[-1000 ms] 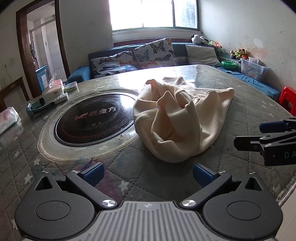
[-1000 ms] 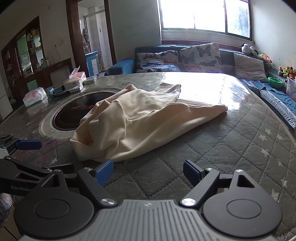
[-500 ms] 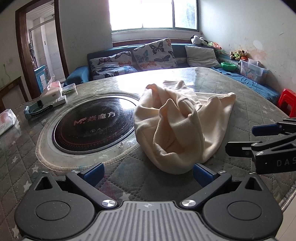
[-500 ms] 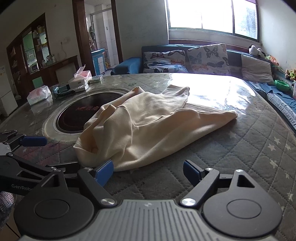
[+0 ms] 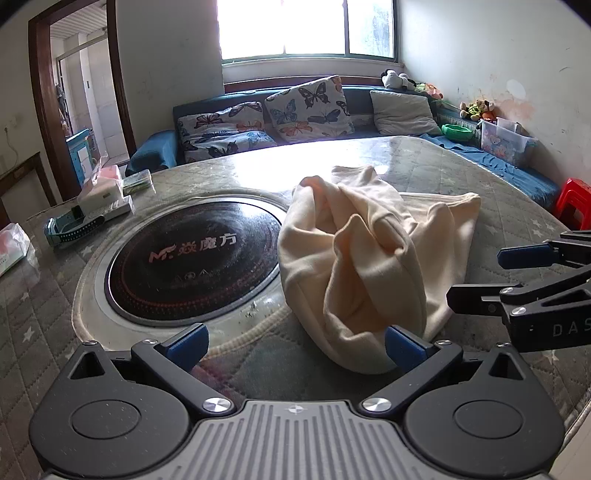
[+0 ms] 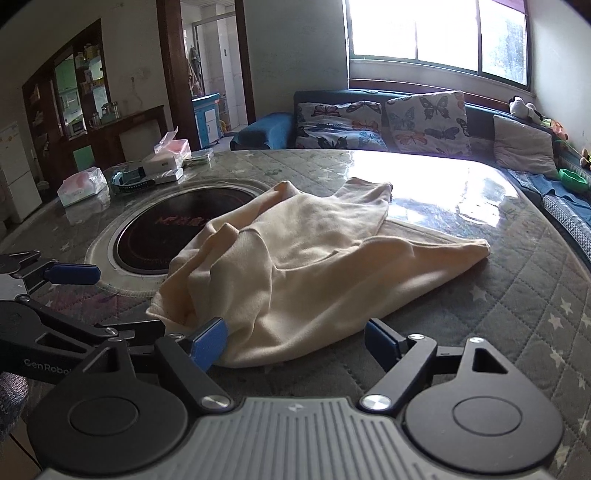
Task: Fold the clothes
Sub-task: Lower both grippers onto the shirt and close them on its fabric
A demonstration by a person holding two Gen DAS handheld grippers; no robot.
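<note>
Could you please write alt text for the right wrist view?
A crumpled cream garment lies on a quilted grey table, just ahead of the open right gripper. The left gripper, also open, enters from the left.

A crumpled garment (image 5: 373, 258) lies on the table (image 6: 517, 306), just right of the round cooktop (image 5: 192, 258) set into its middle, its left edge lapping the cooktop rim. Tissue boxes (image 6: 83, 184) sit at the table's far left edge. Behind the table's far edge runs a sofa (image 5: 280, 114) under the window (image 5: 306, 27).
</note>
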